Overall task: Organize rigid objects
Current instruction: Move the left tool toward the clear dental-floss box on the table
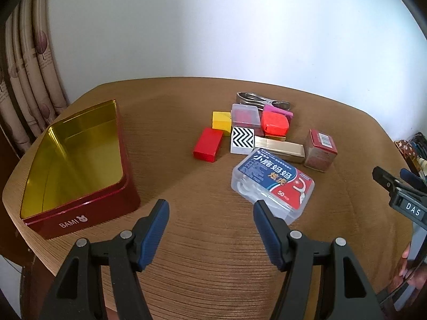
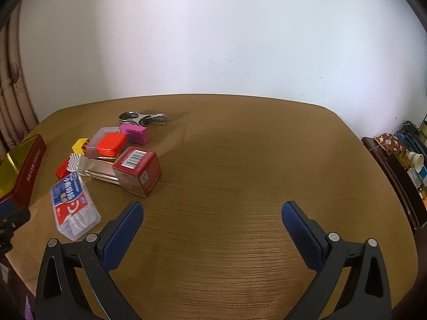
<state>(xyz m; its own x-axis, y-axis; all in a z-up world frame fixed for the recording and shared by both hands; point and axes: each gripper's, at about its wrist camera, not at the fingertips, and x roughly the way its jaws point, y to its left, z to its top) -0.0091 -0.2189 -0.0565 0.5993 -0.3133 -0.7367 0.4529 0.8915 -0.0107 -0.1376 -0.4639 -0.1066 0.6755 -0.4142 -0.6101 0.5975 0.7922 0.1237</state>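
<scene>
Left tongs and right tongs are hovering spread over the worktop — floss box lying beside left tongs; red tin sitting near the worktop's left edge.

White wall behind brown wooden table; patterned curtain at left.

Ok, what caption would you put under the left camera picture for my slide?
Open left tool hovers over a wooden table, between an empty red tin and a cluster of small boxes.
</scene>
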